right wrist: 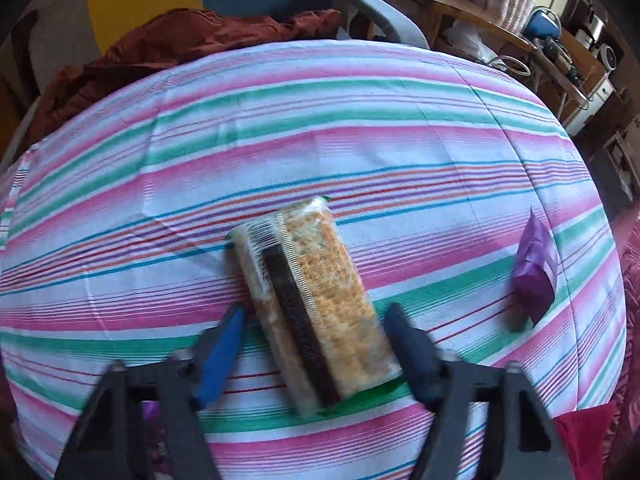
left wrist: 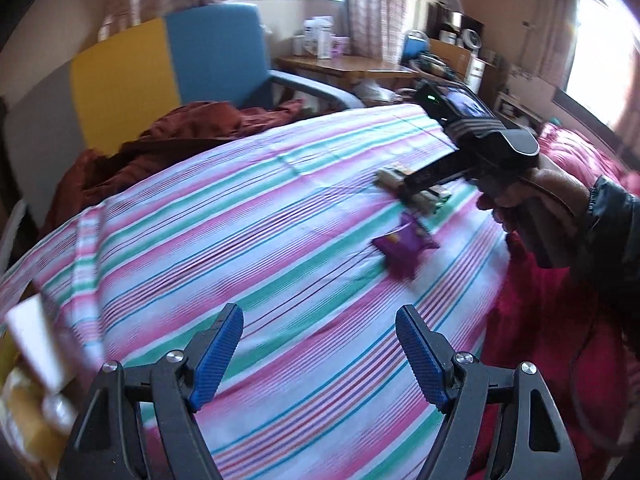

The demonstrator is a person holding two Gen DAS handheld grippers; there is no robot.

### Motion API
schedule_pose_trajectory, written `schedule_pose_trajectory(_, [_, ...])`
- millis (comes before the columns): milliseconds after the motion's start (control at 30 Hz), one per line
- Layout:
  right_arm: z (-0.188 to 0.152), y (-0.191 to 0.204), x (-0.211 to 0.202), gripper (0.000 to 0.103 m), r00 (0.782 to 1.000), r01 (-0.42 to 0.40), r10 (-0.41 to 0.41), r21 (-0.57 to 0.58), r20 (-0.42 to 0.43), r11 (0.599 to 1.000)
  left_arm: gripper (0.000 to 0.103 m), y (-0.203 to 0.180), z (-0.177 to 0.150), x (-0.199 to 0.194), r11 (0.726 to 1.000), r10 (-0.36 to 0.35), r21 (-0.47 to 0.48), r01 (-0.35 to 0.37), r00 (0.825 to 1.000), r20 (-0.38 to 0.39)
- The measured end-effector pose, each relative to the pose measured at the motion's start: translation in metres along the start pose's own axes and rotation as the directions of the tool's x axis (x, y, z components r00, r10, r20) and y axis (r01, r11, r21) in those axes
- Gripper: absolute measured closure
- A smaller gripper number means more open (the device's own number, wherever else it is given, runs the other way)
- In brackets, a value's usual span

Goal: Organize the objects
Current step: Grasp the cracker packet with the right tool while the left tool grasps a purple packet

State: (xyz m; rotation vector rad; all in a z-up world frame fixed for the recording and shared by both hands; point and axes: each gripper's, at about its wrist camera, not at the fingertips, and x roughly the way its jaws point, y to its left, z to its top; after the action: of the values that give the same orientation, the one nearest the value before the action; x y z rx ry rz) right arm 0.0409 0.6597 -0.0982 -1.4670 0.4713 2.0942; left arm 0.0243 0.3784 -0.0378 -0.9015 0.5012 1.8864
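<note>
Right gripper (right wrist: 312,356) straddles the cracker pack (right wrist: 316,304) lying on the striped sheet (right wrist: 280,128); pads sit beside its long sides, no firm contact yet. Best to center across the width and squeeze gently, since the crackers may crush. Left gripper (left wrist: 320,356) is empty, jaws apart. Purple packet (right wrist: 534,268) lies well apart.

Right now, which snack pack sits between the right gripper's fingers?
The clear cracker pack, long and tan, lies between them; the purple packet lies apart at the right.

A cracker packet (right wrist: 316,304) lies on the striped bedspread (right wrist: 360,140), a small pouch (right wrist: 536,272) to its right
</note>
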Motion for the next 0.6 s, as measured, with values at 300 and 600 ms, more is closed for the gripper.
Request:
schedule_pose_trajectory(300, [-0.009, -0.006, 0.0, 0.053, 0.999, -0.019, 0.019, 0.018, -0.043, 1.0, 0.024, -0.041, 0.033, 0.055, 0.981, -0.086, 0.169, 0.092, 0.995, -0.043])
schedule_pose_trajectory(600, [-0.016, -0.009, -0.003, 0.05, 0.998, -0.03, 0.031, 0.027, -0.053, 0.999, 0.031, -0.079, 0.05, 0.108, 0.927, -0.119, 0.345, 0.148, 0.987, -0.104])
